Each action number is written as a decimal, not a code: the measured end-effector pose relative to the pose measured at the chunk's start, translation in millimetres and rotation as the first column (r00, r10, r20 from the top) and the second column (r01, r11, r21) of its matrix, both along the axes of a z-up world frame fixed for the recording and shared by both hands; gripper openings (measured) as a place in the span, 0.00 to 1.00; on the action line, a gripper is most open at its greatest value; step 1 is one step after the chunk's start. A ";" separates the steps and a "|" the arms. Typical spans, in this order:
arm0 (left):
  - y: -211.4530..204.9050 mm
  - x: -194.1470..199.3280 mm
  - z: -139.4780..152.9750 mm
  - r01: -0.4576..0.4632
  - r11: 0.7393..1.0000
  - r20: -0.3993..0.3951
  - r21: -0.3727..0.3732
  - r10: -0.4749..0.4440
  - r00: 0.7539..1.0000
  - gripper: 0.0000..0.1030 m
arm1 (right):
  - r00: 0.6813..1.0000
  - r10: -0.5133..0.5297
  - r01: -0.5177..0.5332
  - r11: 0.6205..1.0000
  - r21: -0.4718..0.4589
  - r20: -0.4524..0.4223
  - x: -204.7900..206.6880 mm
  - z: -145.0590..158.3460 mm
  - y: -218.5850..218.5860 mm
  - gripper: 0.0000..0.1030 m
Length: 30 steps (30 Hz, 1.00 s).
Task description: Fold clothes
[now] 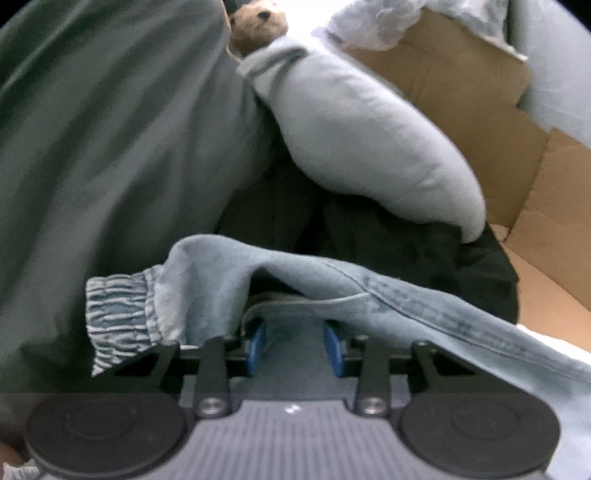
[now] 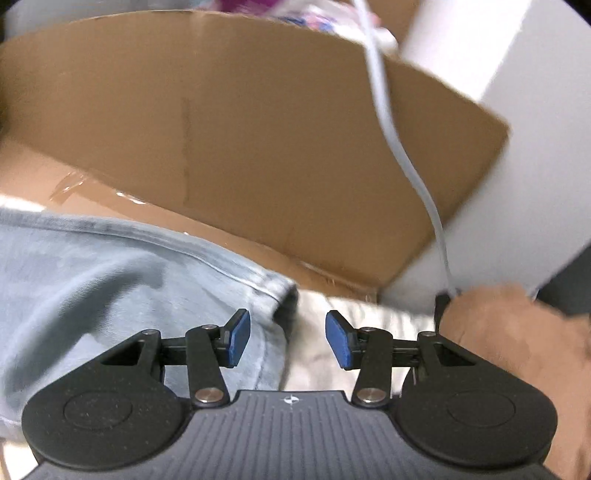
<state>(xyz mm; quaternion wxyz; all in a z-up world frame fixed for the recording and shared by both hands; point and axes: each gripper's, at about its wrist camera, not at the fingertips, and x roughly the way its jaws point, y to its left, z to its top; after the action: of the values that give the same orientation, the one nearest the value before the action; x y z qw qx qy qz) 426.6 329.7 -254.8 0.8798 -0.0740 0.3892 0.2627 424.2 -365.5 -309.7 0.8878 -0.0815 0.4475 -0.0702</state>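
The right gripper (image 2: 288,341) stands with its blue pads apart and nothing between them, over a pale cloth surface (image 2: 314,354) (blurred). The light blue garment (image 2: 110,295) lies to the left of the jaws, its hemmed edge just beside the left pad. Behind it rises a cardboard box (image 2: 258,147), with a white cable (image 2: 406,158) hanging across it. The left gripper (image 1: 295,345) has its pads part open too; the same garment (image 1: 332,291) drapes over their tips, so whether they pinch it I cannot tell. Beyond are a dark green cloth (image 1: 110,147), a grey pillow (image 1: 369,147) and a plush toy (image 1: 258,22).
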 end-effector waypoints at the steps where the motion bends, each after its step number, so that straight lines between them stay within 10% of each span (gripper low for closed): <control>1: 0.6 4.2 -4.6 0.000 1.000 -0.013 0.012 0.000 1.000 0.37 | 1.000 -0.015 0.015 1.000 0.026 -0.002 -1.9 -2.1 -6.3 0.53; 6: 1.3 15.7 -19.4 0.001 0.999 -0.027 0.052 0.001 1.000 0.37 | 0.996 -0.087 0.088 0.988 0.128 -0.009 10.6 -29.4 -20.2 0.54; 10: 0.0 21.8 -21.1 0.004 0.997 -0.043 0.078 0.000 0.999 0.37 | 0.993 -0.120 0.118 0.985 0.125 0.003 20.7 -41.6 -21.1 0.15; 16: -5.7 18.6 -12.8 0.005 0.995 -0.048 0.101 0.000 0.999 0.35 | 0.985 -0.151 0.155 0.987 -0.037 0.087 43.2 -15.5 -17.7 0.00; 23: -15.8 -20.1 7.0 0.012 0.999 0.026 0.032 -0.013 1.000 0.60 | 0.992 -0.098 0.109 0.983 -0.148 0.085 36.4 7.6 -9.6 0.04; 30: -44.3 -69.7 12.4 0.093 0.994 0.001 -0.061 -0.093 0.996 0.63 | 0.992 -0.122 0.119 0.986 0.117 0.017 -20.8 8.5 -16.5 0.35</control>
<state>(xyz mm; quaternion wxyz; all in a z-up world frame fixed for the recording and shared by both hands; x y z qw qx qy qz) 357.0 285.4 -242.4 0.8879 -0.0824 0.4011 0.2095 403.5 -382.1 -301.2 0.8905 -0.0016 0.4441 -0.0986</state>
